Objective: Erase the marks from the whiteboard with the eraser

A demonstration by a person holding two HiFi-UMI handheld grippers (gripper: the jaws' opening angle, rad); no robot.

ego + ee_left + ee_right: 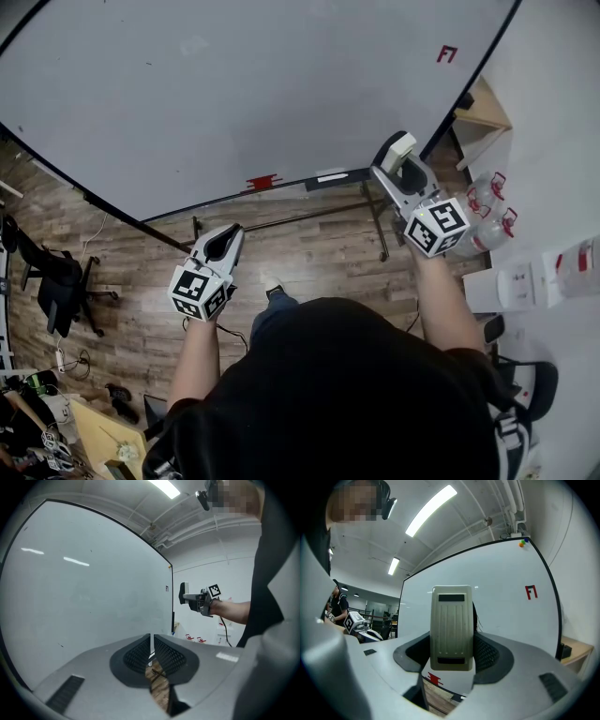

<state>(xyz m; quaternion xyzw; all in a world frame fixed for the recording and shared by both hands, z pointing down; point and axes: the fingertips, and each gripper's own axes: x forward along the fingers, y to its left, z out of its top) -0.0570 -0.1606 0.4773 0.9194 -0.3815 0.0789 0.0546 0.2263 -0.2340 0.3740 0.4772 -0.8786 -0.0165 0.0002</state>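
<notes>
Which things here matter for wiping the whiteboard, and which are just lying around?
For the job:
whiteboard
eraser
red mark

Lying about:
office chair
clear bottles
wooden shelf

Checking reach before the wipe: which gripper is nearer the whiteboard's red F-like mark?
Right. The right gripper, shut on the eraser, sits below-left of the red mark; the left gripper hangs much farther down and left.

The left gripper (152, 637), jaws together and empty, faces the whiteboard (84, 588); beyond, the right gripper (186, 596) holds the eraser (181, 593).
</notes>
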